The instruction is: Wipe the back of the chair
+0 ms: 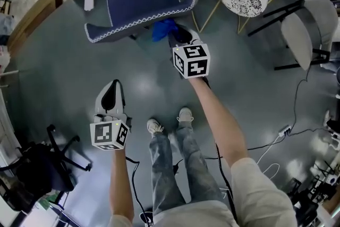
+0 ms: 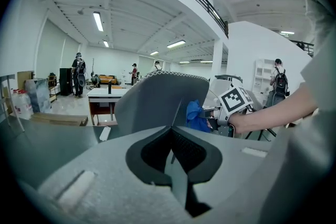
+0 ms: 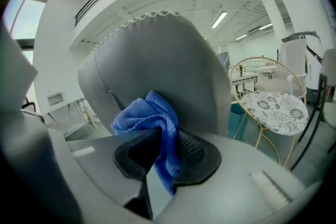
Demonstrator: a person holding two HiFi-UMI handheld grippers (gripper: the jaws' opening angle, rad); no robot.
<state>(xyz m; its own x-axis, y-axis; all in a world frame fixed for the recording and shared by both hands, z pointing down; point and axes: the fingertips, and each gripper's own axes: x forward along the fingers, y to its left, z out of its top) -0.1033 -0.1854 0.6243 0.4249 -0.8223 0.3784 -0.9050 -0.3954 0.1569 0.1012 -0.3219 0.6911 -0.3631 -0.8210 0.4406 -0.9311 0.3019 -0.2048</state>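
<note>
Gripping a drooping blue cloth (image 3: 153, 113) in our right claw (image 3: 167, 131), we hold it against the upright chair back (image 3: 157, 55), our left claw (image 2: 172, 131) clenched empty.

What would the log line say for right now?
right gripper: shut on blue cloth | cloth: at chair back | left gripper: shut, empty, away from chair

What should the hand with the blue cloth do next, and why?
Probably slide the blue cloth sideways across the chair back, pressing lightly. The right gripper is shut on the cloth and holds it right up by that grey back, so a wiping stroke looks like the natural next bit.
</note>
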